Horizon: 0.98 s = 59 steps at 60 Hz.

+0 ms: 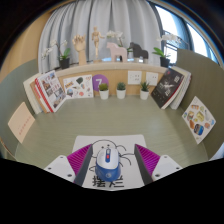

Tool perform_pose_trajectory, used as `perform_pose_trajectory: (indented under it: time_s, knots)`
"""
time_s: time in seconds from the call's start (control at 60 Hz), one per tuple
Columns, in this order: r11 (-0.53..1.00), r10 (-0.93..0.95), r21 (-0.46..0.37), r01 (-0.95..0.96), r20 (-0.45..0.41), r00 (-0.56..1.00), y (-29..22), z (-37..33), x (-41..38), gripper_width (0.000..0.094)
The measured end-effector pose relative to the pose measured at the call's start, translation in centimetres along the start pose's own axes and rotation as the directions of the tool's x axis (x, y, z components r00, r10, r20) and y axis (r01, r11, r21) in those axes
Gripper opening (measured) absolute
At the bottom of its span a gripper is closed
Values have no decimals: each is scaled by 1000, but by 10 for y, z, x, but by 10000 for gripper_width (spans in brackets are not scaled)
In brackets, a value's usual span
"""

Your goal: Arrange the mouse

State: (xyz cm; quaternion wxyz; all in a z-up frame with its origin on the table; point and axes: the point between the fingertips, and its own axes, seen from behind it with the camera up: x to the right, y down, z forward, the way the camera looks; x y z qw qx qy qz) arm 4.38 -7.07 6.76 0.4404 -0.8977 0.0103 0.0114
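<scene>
grey-blue mouse (107,157) sits on the white mat (128,143) at the desk's near edge, between the released gripper (108,160) fingers; close evenly on both flanks before shifting it.

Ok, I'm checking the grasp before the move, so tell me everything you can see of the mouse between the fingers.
The small grey-blue computer mouse has a rounded, smooth, plastic-looking shell with a dark line down its middle, where a reddish spot shows. It lies flat on the white rectangular mat on the green table, pointing away from the camera. It sits between the tool's magenta finger pads; whether they press it cannot be told.
</scene>
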Motion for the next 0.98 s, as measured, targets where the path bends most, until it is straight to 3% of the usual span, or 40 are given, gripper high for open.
perform_pose_trajectory:
  time_s: [0.183, 0.317, 0.617, 0.983]
  knots:
    - [994, -9, 113, 8, 14, 1000, -61, -108, 21, 851]
    - [984, 2, 178, -6, 21, 1000, -79, -186, 36, 850]
    - [975, -17, 221, 9, 34, 999, -50, -293, 56, 849]
    - [978, -13, 208, -1, 63, 998, -17, -322, 67, 840]
